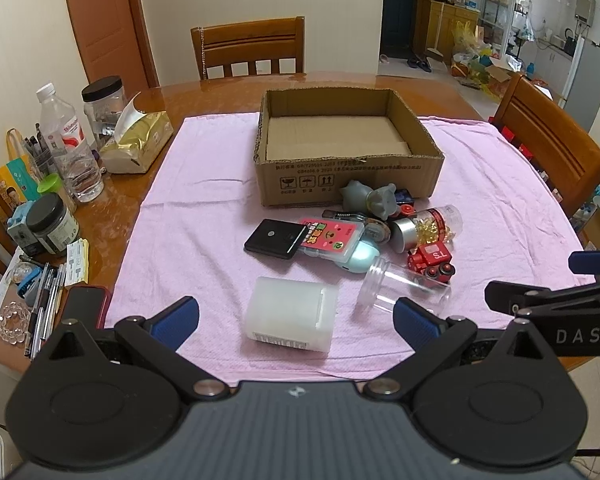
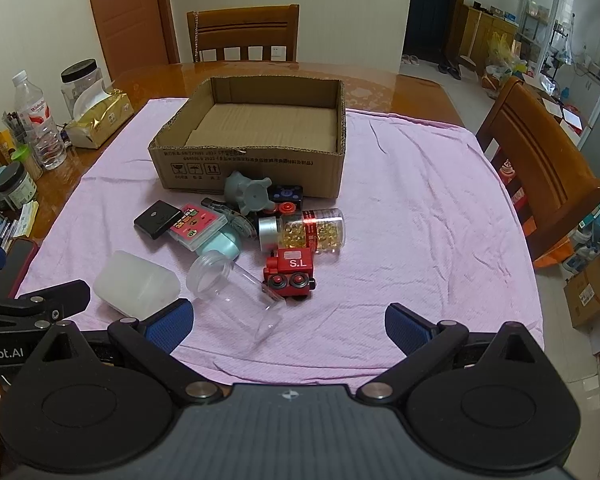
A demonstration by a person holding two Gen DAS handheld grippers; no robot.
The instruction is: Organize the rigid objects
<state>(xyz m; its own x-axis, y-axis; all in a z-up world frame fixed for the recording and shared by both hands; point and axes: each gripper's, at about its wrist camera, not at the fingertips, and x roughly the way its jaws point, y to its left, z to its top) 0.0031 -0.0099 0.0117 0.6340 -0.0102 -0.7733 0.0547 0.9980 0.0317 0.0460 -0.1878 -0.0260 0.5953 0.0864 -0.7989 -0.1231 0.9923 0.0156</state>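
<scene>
A dining room with cream walls and wooden chairs surrounds a glossy wooden table (image 1: 204, 92), most of it covered by a pink cloth (image 1: 188, 208). Toward the far side of the cloth sits an open cardboard box (image 2: 256, 168), its floor bare cardboard. Just in front of the box the loose items lie in a tight heap: a grey rubber toy (image 2: 249, 194) leaning near the box wall, a black flat case (image 2: 158, 218) partly overlapped by a pink card box (image 2: 196, 226), a pale teal gadget (image 2: 222, 245) under that card box, and a capsule bottle (image 2: 308, 231) with a silver cap lying on its side. Nearer the camera, a red toy train (image 2: 292, 274) stands beside a clear empty jar (image 2: 236, 294) tipped over, and a frosted white plastic box (image 1: 291, 314) rests on the cloth to the jar's left.

The left gripper (image 1: 296, 318) hovers low with its jaws spread wide, holding nothing, the white box directly between and ahead of its blue pads (image 1: 178, 318). The right gripper (image 2: 287, 324) is likewise spread wide and empty, the jar's base just ahead of its left pad.

Along the table's left edge stand a water bottle (image 1: 58, 120), a drinking glass (image 1: 82, 176), dark-lidded jars, a gold tissue pack (image 1: 138, 142) and pens, all off the cloth and well clear of the heap.
</scene>
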